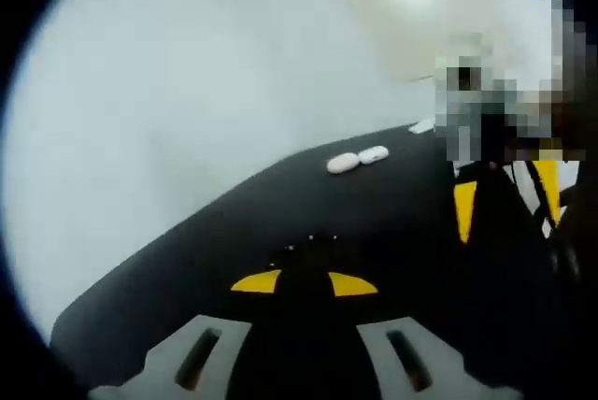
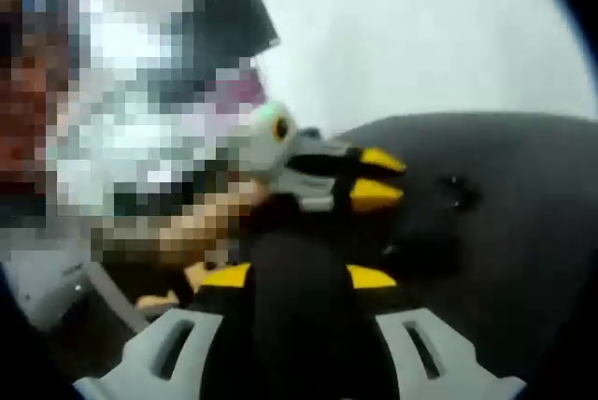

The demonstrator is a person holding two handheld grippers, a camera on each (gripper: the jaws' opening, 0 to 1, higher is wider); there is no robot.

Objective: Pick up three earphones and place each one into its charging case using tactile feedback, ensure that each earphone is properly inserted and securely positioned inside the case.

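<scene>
My left gripper (image 1: 304,281) is closed and empty. Two white cases (image 1: 357,159) wait far on the black mat (image 1: 187,278). My right gripper (image 2: 297,276) is closed too; nothing seems done yet.

I've got my left gripper (image 1: 305,280): grey slotted jaw bases, black body, yellow tips. My right gripper (image 2: 297,277) matches it, grey, black and yellow.

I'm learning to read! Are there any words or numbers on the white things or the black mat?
No words or numbers can be read here.
The two white cases on the black mat look plain, but both views are blurred, so any small print is lost.
</scene>
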